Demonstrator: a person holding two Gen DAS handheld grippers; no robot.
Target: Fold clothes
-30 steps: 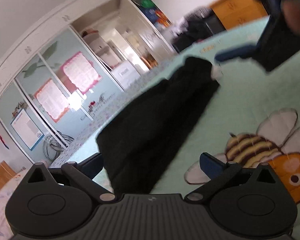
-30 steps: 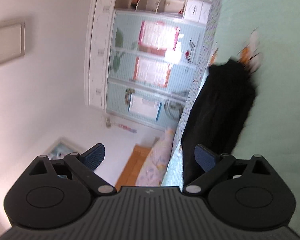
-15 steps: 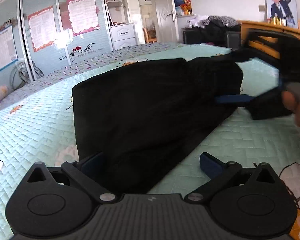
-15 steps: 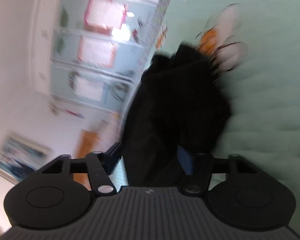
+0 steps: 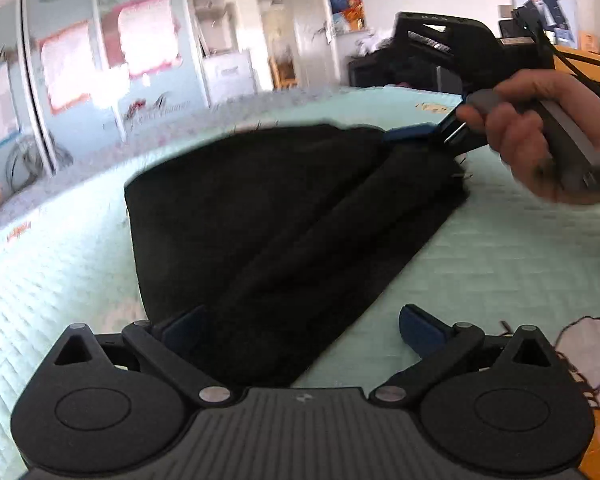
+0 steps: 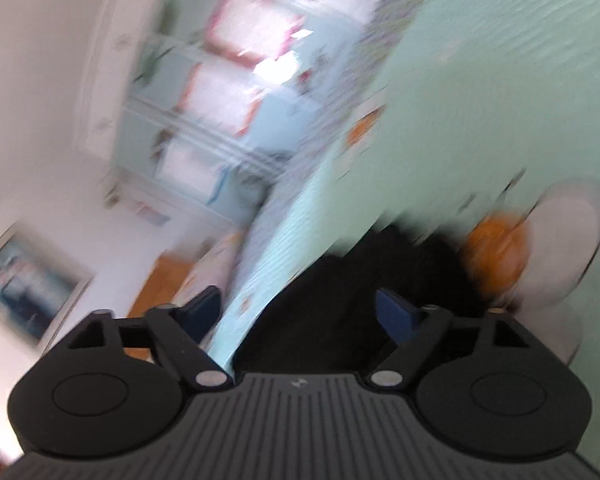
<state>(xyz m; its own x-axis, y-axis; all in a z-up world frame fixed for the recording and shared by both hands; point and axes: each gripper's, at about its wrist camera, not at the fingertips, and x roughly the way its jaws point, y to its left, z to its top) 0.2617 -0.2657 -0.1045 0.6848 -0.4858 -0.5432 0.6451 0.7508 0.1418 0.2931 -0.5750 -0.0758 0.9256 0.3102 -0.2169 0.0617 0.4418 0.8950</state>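
The bed [image 5: 500, 264] is serving as the folding surface, and the black garment [image 5: 280, 216] is lying flat on it, partly doubled over, probably for another fold. The left gripper [image 5: 300, 324] is pointing down at the garment's near edge, jaws apart, cloth between them unpinched. The right gripper [image 6: 300, 312], in a hand [image 5: 540, 140], is reaching level over the garment's far corner, jaws opening, gripping nothing.

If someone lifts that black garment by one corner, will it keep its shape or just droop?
Probably droop: the black garment lies in soft ridges and creases on the bedspread. It looks thick, so likely somewhat heavy, and it would likely drag across the quilted cover rather than slide.
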